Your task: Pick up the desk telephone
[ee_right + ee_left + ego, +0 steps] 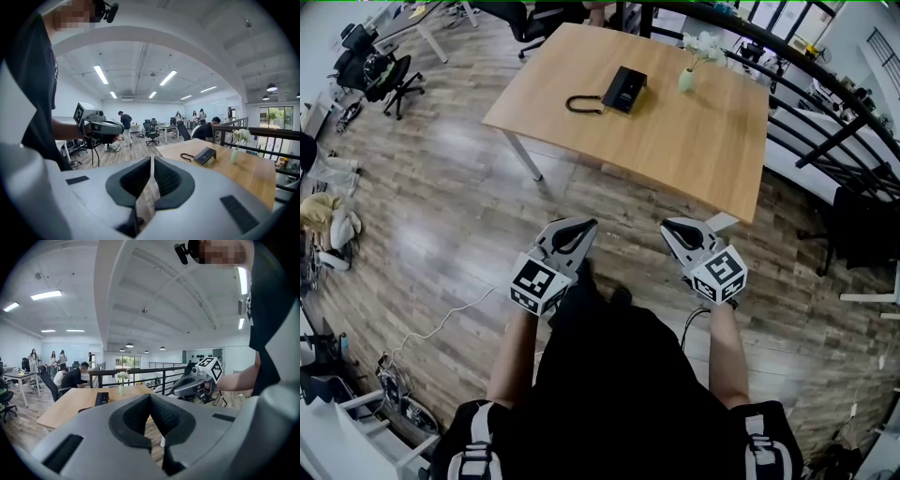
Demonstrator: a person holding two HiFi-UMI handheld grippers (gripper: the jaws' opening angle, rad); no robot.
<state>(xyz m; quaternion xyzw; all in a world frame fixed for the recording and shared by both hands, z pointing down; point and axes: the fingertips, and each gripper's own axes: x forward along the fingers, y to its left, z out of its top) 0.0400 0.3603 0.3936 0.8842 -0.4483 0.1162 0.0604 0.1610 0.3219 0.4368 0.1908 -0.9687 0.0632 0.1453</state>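
Well inside table (694,159) edges: desk telephone (625,89).

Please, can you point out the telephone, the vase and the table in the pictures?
telephone (625,89), head view, middle of its black body.
vase (686,82), head view, its pale green body.
table (675,141), head view, bare wooden top.

1 wooden table (694,141). On the table: 1 desk telephone (625,89), 1 black cord loop (581,104), 1 vase (686,80) with white flowers. 2 grippers on the near side of the table, well apart from it: left gripper (584,226), right gripper (671,228). 2 marker cubes (534,281), one per gripper. 1 black office chair (394,75) well left of the table.
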